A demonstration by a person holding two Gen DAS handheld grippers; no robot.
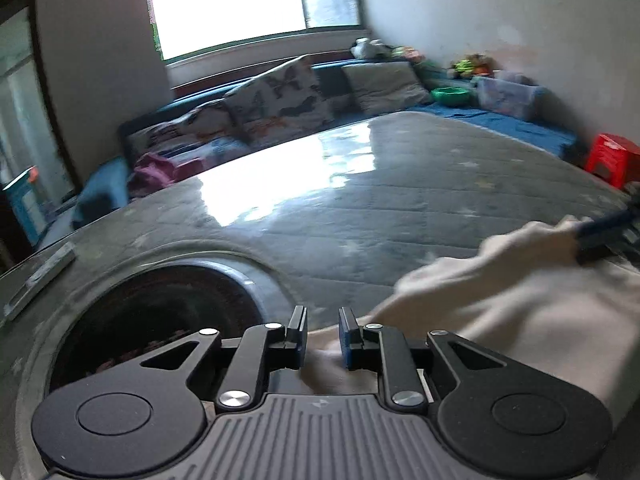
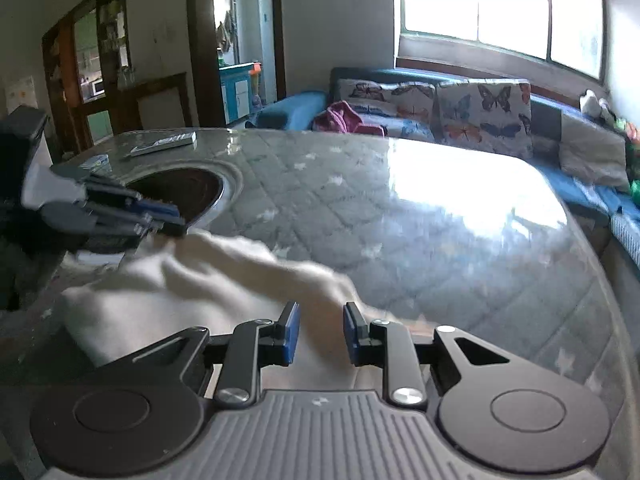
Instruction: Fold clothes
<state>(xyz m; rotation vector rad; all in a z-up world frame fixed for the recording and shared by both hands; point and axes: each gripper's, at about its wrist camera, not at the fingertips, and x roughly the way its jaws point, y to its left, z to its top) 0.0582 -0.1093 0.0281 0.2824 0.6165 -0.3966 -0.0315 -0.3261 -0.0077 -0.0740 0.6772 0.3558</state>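
Observation:
A cream-white garment [image 1: 520, 312] lies bunched on the glass-topped table [image 1: 360, 200], and it also shows in the right wrist view [image 2: 208, 280]. My left gripper [image 1: 323, 338] is open, its blue-padded fingers [image 1: 347, 340] apart with a fold of the garment lying between them. My right gripper [image 2: 321, 334] is open over the garment's other edge, cloth between its fingers [image 2: 290, 334]. The right gripper also shows at the garment's far end in the left wrist view [image 1: 608, 236]. The left gripper shows in the right wrist view [image 2: 160, 220] at the cloth's far corner.
A round dark recess [image 1: 160, 320] is set in the table near my left gripper, also seen in the right wrist view [image 2: 180, 192]. A remote [image 2: 164, 144] lies at the table's far edge. A blue sofa with butterfly cushions [image 2: 480, 116] runs behind. A red stool [image 1: 612, 156] stands at right.

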